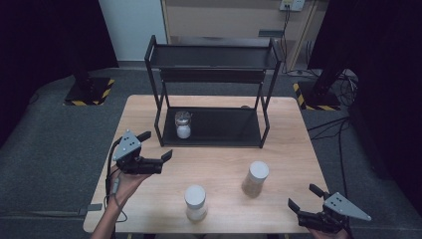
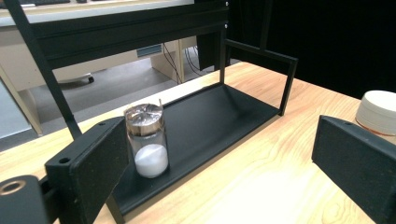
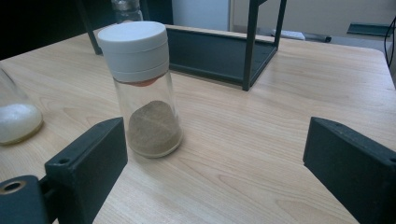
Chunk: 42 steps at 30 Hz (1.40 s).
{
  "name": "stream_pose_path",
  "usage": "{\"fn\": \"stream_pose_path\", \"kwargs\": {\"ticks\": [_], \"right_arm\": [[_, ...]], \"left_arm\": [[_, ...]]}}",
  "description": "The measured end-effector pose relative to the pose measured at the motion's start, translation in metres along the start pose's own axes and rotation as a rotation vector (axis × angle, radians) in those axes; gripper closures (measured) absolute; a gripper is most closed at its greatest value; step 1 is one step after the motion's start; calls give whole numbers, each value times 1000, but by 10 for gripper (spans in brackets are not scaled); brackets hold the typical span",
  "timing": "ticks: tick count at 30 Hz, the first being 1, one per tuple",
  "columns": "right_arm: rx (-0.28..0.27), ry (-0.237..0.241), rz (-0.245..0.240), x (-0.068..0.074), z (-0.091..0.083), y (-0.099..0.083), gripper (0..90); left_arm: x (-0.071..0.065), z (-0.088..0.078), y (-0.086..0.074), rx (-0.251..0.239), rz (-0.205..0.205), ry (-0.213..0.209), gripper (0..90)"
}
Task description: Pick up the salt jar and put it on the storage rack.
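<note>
A black two-tier rack [image 1: 214,82] stands at the back of the wooden table [image 1: 219,164]. On its lower shelf, at the left, is a small glass jar with a metal lid and white powder [image 1: 183,125] [image 2: 146,140]. A white-capped jar of brown powder [image 1: 255,179] [image 3: 145,88] stands on the table right of centre. Another white-capped jar with white contents [image 1: 195,202] [image 3: 14,119] stands near the front edge. My left gripper [image 1: 157,146] [image 2: 219,163] hovers open in front of the rack's left end. At the front right corner, my right gripper [image 1: 304,197] [image 3: 215,168] is open and faces the brown jar.
The rack's upper shelf [image 1: 214,56] carries nothing visible. Grey floor surrounds the table, with black stands on yellow-striped bases [image 1: 89,92] at both sides and cables [image 1: 333,127] on the right. Bare tabletop lies between the jars and the rack.
</note>
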State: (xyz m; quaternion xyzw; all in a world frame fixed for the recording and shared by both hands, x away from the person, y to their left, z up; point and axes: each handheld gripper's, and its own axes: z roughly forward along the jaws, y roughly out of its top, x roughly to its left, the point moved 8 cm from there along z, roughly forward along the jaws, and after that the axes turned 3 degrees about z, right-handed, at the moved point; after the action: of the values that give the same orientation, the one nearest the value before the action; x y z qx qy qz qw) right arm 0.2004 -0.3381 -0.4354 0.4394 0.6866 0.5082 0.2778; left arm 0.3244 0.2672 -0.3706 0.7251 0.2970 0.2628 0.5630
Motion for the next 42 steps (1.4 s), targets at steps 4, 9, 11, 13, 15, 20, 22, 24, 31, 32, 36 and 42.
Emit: {"fn": "stream_pose_path", "kwargs": {"ticks": [4, 9, 11, 13, 15, 20, 22, 24, 31, 32, 36, 42], "right_arm": [[0, -1, -1, 0, 0, 0, 64], [0, -1, 0, 0, 0, 0, 64], [0, -2, 0, 0, 0, 0, 64], [0, -2, -1, 0, -1, 0, 64], [0, -2, -1, 0, -1, 0, 64], [0, -2, -1, 0, -1, 0, 64], [1, -2, -2, 0, -1, 0, 64], [1, -2, -2, 0, -1, 0, 64], [2, -3, -4, 1, 0, 0, 64], [2, -4, -4, 1, 0, 0, 64], [2, -3, -4, 1, -1, 0, 64], [3, -4, -5, 1, 0, 0, 64]], "left_arm": [[-5, -9, -9, -8, -12, -3, 30], [-10, -18, -22, 1, -17, 4, 30], [-12, -21, -28, 7, -21, 3, 29], [-14, -23, -34, 19, -25, 4, 29], [-15, -26, -40, 19, -29, 3, 29], [-19, -33, -56, 27, -39, 8, 29], [-19, -35, -62, 29, -51, 0, 28], [-19, -36, -67, 33, -48, 4, 28], [-18, -41, -80, 40, -66, -3, 28], [-18, -42, -81, 40, -70, -4, 28], [-16, -45, -88, 35, -79, -10, 28], [-14, -48, -96, 36, -82, -4, 28]]}}
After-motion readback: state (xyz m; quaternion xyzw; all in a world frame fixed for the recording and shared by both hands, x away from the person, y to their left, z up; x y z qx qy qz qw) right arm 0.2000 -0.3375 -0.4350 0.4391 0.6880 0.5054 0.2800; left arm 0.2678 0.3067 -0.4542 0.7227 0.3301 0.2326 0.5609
